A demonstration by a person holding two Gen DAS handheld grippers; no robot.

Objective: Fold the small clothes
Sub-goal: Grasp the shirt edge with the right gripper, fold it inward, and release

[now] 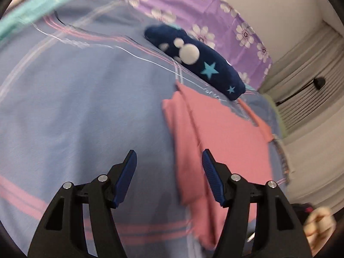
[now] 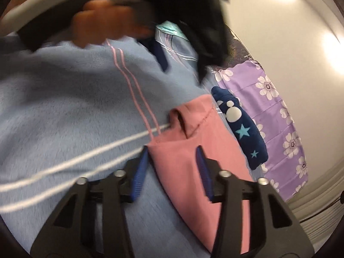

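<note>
A pink garment (image 1: pixel 217 133) lies folded on a blue blanket (image 1: pixel 86 99) with pink and white stripes. It also shows in the right wrist view (image 2: pixel 185 157). My left gripper (image 1: pixel 169 157) is open and empty, its right finger over the pink garment's left edge. My right gripper (image 2: pixel 172 153) is open, hovering over the pink garment's near corner, holding nothing. A folded navy garment (image 1: pixel 200 60) with white dots and blue stars lies beyond the pink one, also seen in the right wrist view (image 2: pixel 240 126).
A purple floral sheet (image 1: pixel 206 13) lies behind the navy garment, also in the right wrist view (image 2: pixel 275 116). A teal cloth (image 1: pixel 43 6) sits at the far left. The other gripper and hand (image 2: pixel 111 21) appear blurred. White walls and a radiator (image 1: pixel 305 81) stand at right.
</note>
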